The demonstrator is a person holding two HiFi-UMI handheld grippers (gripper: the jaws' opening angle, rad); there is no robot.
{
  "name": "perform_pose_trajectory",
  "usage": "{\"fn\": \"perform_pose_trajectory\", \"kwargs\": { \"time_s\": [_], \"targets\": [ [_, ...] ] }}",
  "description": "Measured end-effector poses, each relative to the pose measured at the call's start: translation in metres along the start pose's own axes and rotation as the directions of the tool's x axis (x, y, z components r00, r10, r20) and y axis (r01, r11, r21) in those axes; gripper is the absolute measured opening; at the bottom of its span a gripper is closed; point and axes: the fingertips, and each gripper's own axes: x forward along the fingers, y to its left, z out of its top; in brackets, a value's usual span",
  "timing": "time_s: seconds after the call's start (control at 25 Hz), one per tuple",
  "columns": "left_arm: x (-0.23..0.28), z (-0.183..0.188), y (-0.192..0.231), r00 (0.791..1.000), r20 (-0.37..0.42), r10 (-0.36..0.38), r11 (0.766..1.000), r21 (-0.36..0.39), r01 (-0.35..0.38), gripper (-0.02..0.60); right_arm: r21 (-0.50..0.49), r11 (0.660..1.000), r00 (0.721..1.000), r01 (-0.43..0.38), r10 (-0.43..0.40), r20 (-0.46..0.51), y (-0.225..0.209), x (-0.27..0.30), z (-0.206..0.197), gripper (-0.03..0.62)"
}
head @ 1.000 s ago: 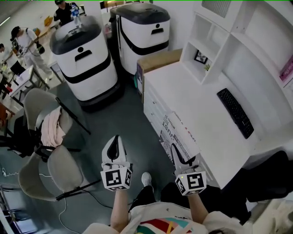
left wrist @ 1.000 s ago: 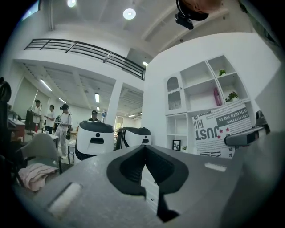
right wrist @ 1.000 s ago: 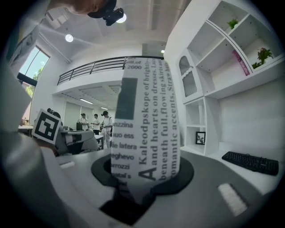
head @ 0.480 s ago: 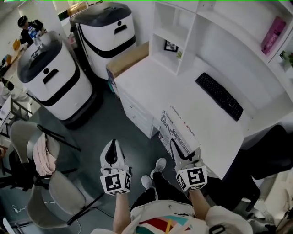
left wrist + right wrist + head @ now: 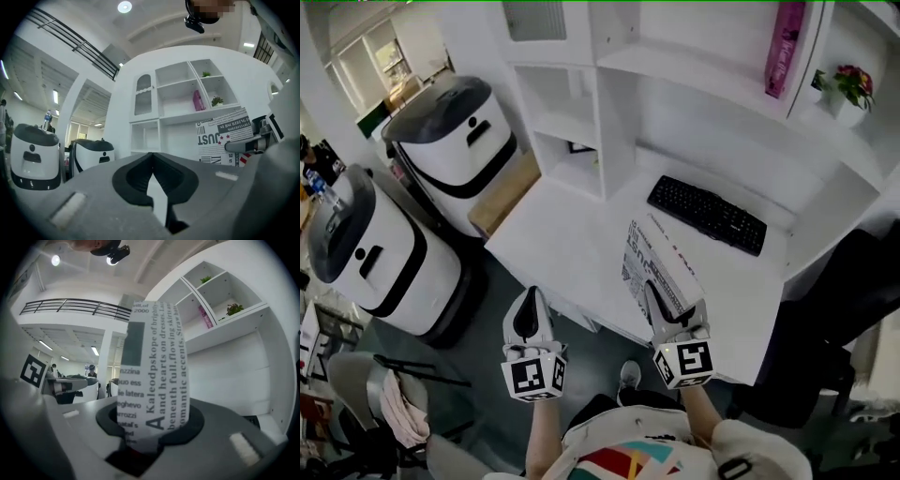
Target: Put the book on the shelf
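Grey-white left hand-held gripper point(image 5: 531, 300) and right hand-held gripper point(image 5: 659, 305), black-and-white marker cubes point(image 5: 534, 373); pale shirt point(image 5: 628, 457), seemingly multicoloured print.

A white shelving unit point(image 5: 694, 70) rises behind a white tabletop point(image 5: 572, 234) carrying a black keyboard point(image 5: 707, 215). Two rounded white-and-black machines point(image 5: 455, 141) stand on the dark grey floor point(image 5: 487, 305) alongside.

Book point(image 5: 654, 262) in R tool point(image 5: 662, 298) above tabletop point(image 5: 567, 234) near edge, keyboard point(image 5: 707, 214) behind it on tabletop, shelf unit point(image 5: 675, 75) at back w/ plant point(image 5: 846, 86) upper R, L tool point(image 5: 530, 314) left of book, two machines point(image 5: 455, 141) on floor point(image 5: 483, 309) further L.
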Motion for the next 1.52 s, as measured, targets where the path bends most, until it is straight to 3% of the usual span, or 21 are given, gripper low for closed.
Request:
{"fn": "perform_pose_trajectory", "kwargs": {
  "time_s": [0.24,0.4,0.68,0.84,1.04,1.16,1.4,1.52],
  "targets": [
    [0.069,0.001,-0.058,0.989,0.026,-0.149,0.989,0.012,0.148,0.002,0.014,0.992,0.99,0.128,-0.128,0.065,-0.051,0.006,0.013,0.162],
    [0.102,0.0,-0.092,0.962,0.037,-0.27,0.962,-0.022,0.271,0.002,0.03,0.975,0.974,0.218,-0.22,0.049,-0.075,-0.002,0.007,0.161],
    [0.155,0.01,-0.139,0.886,0.06,-0.46,0.887,-0.02,0.461,0.002,0.031,0.915,0.913,0.402,-0.404,0.061,-0.103,-0.007,0.018,0.162],
    [0.178,0.017,-0.155,0.838,0.061,-0.542,0.838,-0.032,0.545,0.002,0.048,0.855,0.852,0.517,-0.519,0.068,-0.113,-0.011,0.023,0.161],
    [0.195,0.024,-0.168,0.762,0.067,-0.644,0.758,-0.078,0.647,0.002,0.083,0.766,0.764,0.637,-0.642,0.06,-0.114,-0.013,0.024,0.163],
    [0.202,0.025,-0.173,0.714,0.066,-0.697,0.709,-0.086,0.7,0.002,0.084,0.725,0.723,0.683,-0.688,0.064,-0.106,-0.013,0.027,0.163],
    [0.217,0.033,-0.168,0.662,0.101,-0.742,0.654,-0.104,0.749,0.002,0.052,0.671,0.665,0.74,-0.741,0.096,-0.088,-0.001,0.041,0.161],
    [0.224,0.04,-0.164,0.625,0.122,-0.771,0.619,-0.087,0.78,0.002,0.048,0.644,0.636,0.764,-0.763,0.118,-0.084,0.009,0.049,0.161]
  ]
}}
